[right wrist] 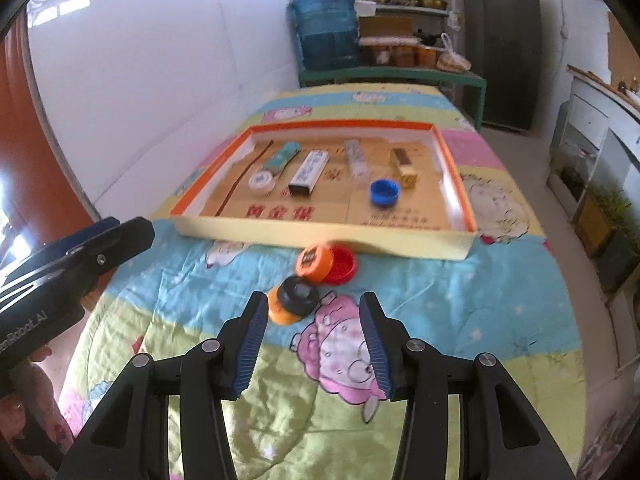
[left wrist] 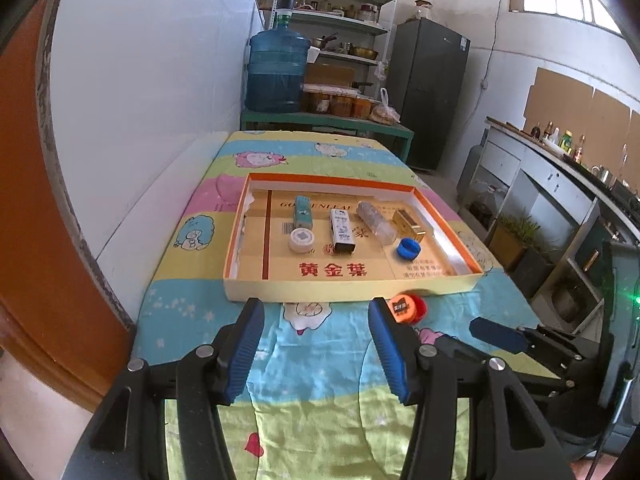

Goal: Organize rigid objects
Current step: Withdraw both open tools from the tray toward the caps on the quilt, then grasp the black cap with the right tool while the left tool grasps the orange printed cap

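The cartoon-printed, pastel-striped cloth table cover [right wrist: 460, 300] looks soft, matt and creased; the shallow orange-rimmed cardboard tray [right wrist: 320, 236] looks smooth. The round orange plastic lid [right wrist: 314, 261] looks glossy.

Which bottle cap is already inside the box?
The blue cap. It lies in the box, near the gold pack; the orange, red and black caps sit outside on the cloth.

Both grippers — left gripper [left wrist: 316, 344], right gripper [right wrist: 314, 344] — are black frames with ribbed blue pads [right wrist: 250, 344] (silver round screws [right wrist: 210, 346] at pivots), white lettering alongside.

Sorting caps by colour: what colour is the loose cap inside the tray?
Blue. The cap shows best in the right wrist view.
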